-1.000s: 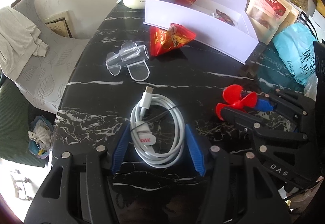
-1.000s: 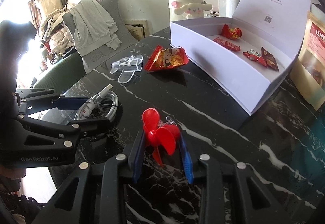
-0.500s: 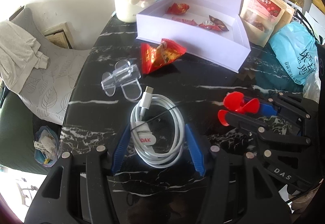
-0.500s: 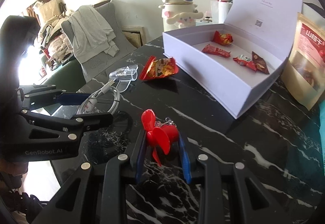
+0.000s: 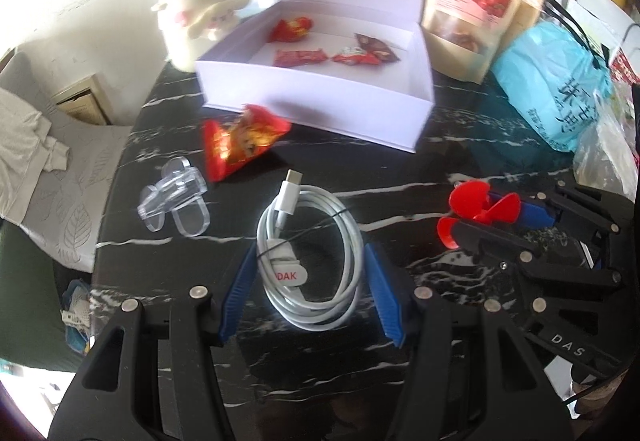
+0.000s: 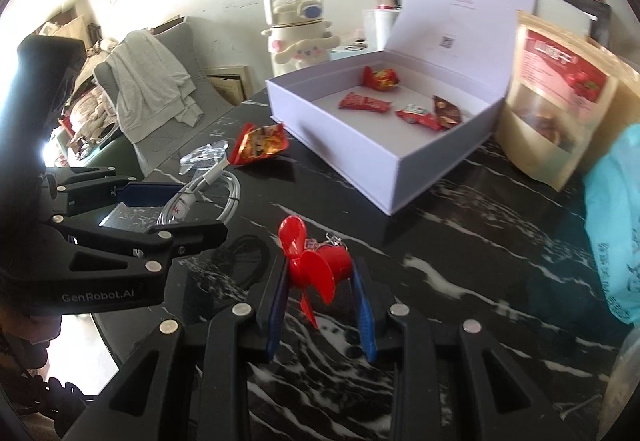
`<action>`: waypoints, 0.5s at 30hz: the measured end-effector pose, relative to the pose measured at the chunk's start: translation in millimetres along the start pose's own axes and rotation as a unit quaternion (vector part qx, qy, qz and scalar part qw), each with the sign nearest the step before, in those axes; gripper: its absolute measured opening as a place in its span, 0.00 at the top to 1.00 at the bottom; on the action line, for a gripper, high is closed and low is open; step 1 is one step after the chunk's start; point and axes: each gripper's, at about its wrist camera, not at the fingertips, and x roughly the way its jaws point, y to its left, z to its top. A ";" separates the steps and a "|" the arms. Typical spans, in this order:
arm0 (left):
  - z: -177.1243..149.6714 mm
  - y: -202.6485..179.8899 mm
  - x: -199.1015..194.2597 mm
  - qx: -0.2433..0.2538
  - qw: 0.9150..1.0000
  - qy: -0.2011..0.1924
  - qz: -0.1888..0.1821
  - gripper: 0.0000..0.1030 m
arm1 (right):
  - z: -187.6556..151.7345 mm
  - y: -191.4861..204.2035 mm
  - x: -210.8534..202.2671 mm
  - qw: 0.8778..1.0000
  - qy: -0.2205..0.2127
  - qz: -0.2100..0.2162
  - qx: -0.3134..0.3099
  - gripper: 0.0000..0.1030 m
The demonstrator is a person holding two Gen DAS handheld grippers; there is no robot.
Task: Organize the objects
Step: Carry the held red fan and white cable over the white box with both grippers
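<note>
On the black marble table [image 5: 400,169], both loads now hang clear of the surface: the left gripper [image 5: 306,281] clamps the coiled white cable [image 5: 308,249], the right gripper [image 6: 320,289] the red fan [image 6: 312,265]. The far white box [image 6: 360,145] looms nearer, so depositing comes next.

A coiled white cable [image 5: 308,265] with a tag sits between the left tongs' [image 5: 306,291] blue fingers. A small red fan [image 6: 316,265] is pinched in the right tongs [image 6: 320,301]. Ahead lie a red snack bag [image 5: 240,141], a clear plastic piece [image 5: 176,197] and an open white box [image 5: 320,101] holding four wrapped snacks.
</note>
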 end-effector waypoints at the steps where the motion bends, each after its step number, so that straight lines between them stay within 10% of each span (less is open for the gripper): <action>1: 0.6 -3.5 1.1 0.004 1.000 0.001 -0.003 0.48 | -0.9 -2.8 -2.7 1.000 -0.001 -0.005 0.003 0.71; 15: 33.0 -43.0 9.6 0.050 0.998 -0.005 -0.028 0.48 | 5.7 -39.9 -21.5 0.999 -0.015 -0.040 0.028 0.71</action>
